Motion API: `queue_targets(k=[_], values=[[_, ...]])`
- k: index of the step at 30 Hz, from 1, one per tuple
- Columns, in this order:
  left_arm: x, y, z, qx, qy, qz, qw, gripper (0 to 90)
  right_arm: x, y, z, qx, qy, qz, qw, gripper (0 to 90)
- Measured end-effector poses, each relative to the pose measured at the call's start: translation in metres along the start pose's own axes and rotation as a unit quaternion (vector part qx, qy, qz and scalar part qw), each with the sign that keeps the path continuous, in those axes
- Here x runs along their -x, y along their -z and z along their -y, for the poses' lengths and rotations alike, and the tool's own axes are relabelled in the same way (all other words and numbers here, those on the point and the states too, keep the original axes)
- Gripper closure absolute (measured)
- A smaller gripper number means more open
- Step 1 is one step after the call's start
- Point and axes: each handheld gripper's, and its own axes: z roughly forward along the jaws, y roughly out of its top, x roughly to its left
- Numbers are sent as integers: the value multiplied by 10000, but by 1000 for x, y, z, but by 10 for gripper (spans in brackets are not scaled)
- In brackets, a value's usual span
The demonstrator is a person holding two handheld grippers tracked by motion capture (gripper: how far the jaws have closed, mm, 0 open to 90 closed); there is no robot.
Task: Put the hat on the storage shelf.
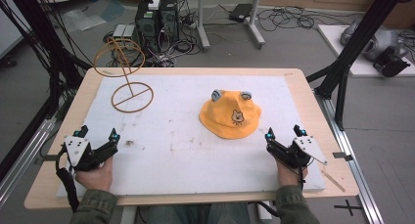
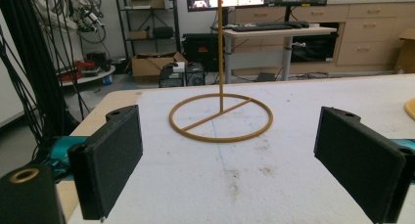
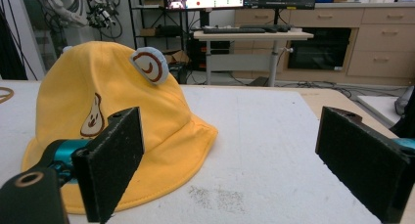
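I see left gripper [image 1: 98, 134] at near-left of white mat [image 1: 186, 145], jaws wide apart, nothing between. Right gripper [image 1: 285, 133] at near-right, jaws likewise spread, empty. Yellow hat [image 1: 230, 114] flat on mat, right of centre, just ahead of right gripper. Wire stand [image 1: 131, 94] upright far-left, ahead of left gripper.

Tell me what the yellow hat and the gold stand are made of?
The yellow hat looks like soft cloth: matte, with a floppy brim and sewn ears. The stand looks like thin metal wire, gold-coloured: slim, stiff rings and a straight pole. It might be painted.
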Motion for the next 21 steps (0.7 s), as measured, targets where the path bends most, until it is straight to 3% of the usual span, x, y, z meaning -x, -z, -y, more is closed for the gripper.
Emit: queue_targets(k=[21], values=[[-2,1,0,10,31,-30,10000,110,0,1,-1,50,-26,30,10000,104]])
